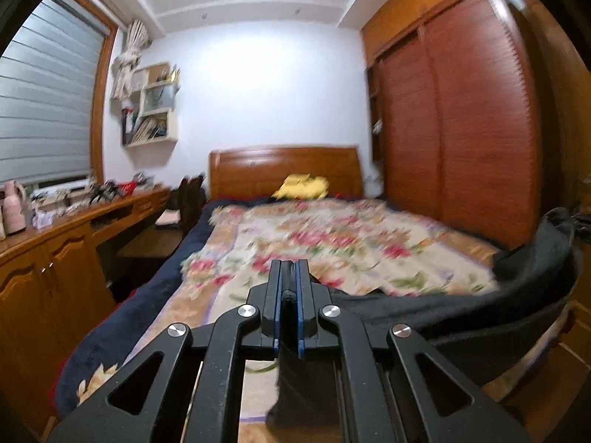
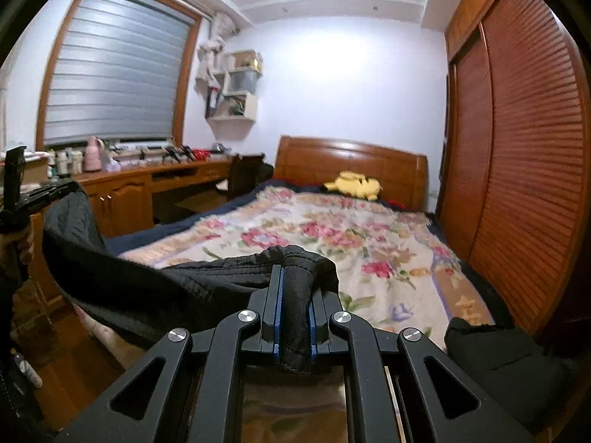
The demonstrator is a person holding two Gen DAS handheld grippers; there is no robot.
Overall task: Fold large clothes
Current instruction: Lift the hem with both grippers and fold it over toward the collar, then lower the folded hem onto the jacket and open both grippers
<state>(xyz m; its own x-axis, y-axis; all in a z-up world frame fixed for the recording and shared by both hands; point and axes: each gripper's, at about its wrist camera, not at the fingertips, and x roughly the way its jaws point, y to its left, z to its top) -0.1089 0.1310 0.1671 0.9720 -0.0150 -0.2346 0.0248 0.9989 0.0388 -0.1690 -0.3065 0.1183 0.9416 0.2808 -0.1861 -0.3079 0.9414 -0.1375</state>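
Observation:
A black quilted garment (image 2: 155, 288) hangs stretched between my two grippers above the foot of the bed. My left gripper (image 1: 289, 269) is shut on a thin edge of the garment (image 1: 461, 310), which sags away to the right and drops below the fingers. My right gripper (image 2: 295, 277) is shut on a thick bunched edge of it, and the cloth runs left to the other gripper (image 2: 22, 199), held in a hand at the frame's left edge. A further black part (image 2: 498, 354) lies at the lower right.
The bed carries a floral blanket (image 2: 332, 236) over a dark blue cover, with a yellow plush toy (image 2: 354, 184) by the wooden headboard (image 1: 284, 170). A cluttered wooden desk (image 1: 74, 221) and chair line the left. A slatted wardrobe (image 2: 524, 170) stands on the right.

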